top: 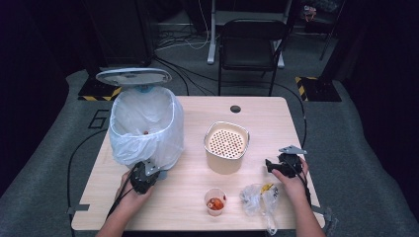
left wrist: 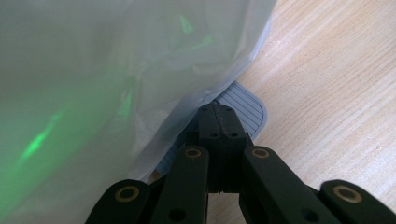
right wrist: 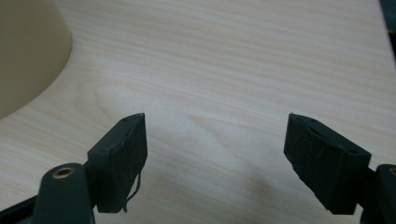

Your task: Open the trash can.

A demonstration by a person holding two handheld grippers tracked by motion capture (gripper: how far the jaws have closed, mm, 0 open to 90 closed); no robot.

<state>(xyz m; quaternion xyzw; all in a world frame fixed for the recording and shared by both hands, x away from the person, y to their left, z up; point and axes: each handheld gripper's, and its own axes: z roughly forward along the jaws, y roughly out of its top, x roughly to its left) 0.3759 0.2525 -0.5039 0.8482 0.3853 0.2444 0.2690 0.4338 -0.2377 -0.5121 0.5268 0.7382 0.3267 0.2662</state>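
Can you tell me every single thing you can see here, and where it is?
Table: one, light wood, in the middle of the room.
Bin: one, lined with a white bag, back left of the table, grey lid up.
Pedal: one, grey and ribbed, at the bin's foot.
Strainer pot: one, cream with a holed insert, table centre.
Small cup: one, clear with orange bits inside, near front edge.
Plastic bag: one, clear and crumpled, front right.
Folding chair: one, black, behind the table.
Left tongs: black, shut, over the pedal.
Right tongs: black, open above bare table.
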